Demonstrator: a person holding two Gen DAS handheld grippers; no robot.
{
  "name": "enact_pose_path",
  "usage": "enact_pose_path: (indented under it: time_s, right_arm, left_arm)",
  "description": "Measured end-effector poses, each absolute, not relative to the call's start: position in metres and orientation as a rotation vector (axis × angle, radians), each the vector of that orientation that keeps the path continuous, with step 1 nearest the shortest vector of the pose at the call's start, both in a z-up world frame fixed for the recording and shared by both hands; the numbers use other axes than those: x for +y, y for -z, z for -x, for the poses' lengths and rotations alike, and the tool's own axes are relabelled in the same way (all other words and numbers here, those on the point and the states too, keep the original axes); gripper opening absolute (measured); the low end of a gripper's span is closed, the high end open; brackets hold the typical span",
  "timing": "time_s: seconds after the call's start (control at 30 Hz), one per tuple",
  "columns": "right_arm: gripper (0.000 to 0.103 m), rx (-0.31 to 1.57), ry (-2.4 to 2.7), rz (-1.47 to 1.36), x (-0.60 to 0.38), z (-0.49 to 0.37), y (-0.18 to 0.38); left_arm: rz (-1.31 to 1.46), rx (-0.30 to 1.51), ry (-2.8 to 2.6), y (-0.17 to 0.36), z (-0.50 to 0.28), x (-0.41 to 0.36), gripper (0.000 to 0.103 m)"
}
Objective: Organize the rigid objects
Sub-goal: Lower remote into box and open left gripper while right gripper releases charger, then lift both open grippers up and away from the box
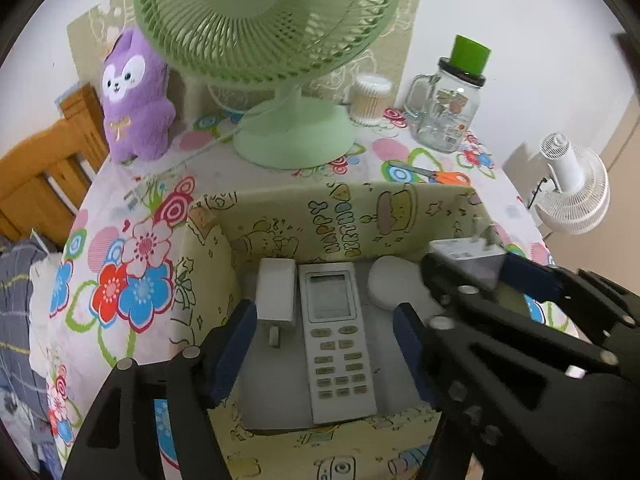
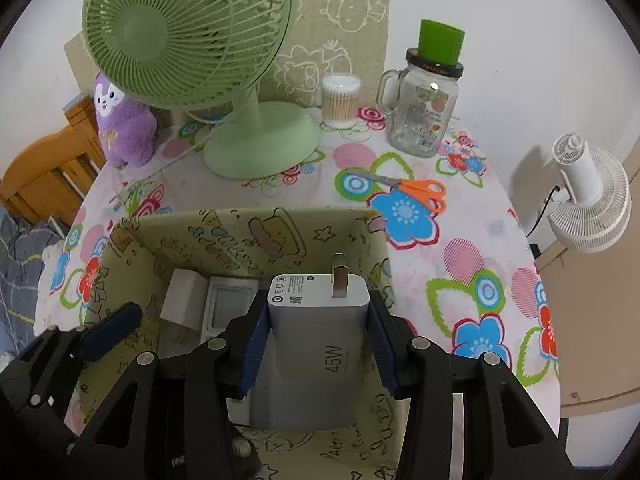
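A yellow cartoon-print box (image 1: 280,208) stands on the flowered tablecloth. On its floor lie a white remote (image 1: 334,332), a white charger (image 1: 275,290) to its left and a round white object (image 1: 390,282) to its right. My left gripper (image 1: 324,312) hangs open over the box, its pads either side of the remote and not touching it. My right gripper (image 2: 318,344) is shut on a grey 45W charger (image 2: 316,320), prongs pointing away, held above the box (image 2: 224,232). In the left wrist view the grey charger (image 1: 464,254) shows over the box's right wall.
Behind the box stand a green desk fan (image 1: 292,136), a purple plush toy (image 1: 134,96), a tub of cotton swabs (image 1: 368,100) and a glass jar (image 1: 444,112) with a green lid. Orange scissors (image 2: 420,192) lie to the far right. A white fan (image 2: 588,200) stands off the table's right edge.
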State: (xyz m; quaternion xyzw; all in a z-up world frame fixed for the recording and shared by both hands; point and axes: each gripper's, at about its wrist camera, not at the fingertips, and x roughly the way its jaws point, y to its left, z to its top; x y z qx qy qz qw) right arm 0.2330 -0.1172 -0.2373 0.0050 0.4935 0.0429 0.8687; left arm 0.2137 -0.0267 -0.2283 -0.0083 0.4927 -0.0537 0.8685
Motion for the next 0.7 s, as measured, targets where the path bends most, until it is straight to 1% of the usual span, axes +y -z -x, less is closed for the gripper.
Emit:
enact_pose_path:
  time_s: [0.13, 0.2, 0.23, 0.27, 0.43, 0.57, 0.7]
  right_arm:
    - [0.053, 1.025, -0.093, -0.004, -0.113, -0.230, 0.237]
    - [0.059, 1.000, -0.097, 0.011, -0.111, -0.228, 0.233]
    - [0.067, 0.991, -0.098, 0.014, -0.111, -0.227, 0.231]
    - [0.071, 0.982, -0.098, 0.014, -0.111, -0.226, 0.229]
    - [0.077, 0.976, -0.107, -0.007, -0.111, -0.220, 0.222]
    - [0.083, 0.965, -0.116, -0.014, -0.112, -0.213, 0.215]
    - [0.087, 0.950, -0.120, -0.021, -0.112, -0.205, 0.207]
  left_arm:
    - [0.021, 1.047, 0.107, 0.228, -0.211, -0.023, 0.077]
    - [0.023, 1.047, 0.108, 0.227, -0.210, -0.022, 0.080]
    - [0.022, 1.045, 0.108, 0.225, -0.209, -0.021, 0.081]
    - [0.021, 1.041, 0.108, 0.224, -0.207, -0.021, 0.082]
    - [0.010, 1.035, 0.107, 0.216, -0.202, -0.022, 0.088]
    - [-0.005, 1.028, 0.109, 0.209, -0.195, -0.022, 0.091]
    - [-0.011, 1.016, 0.111, 0.201, -0.189, -0.022, 0.093]
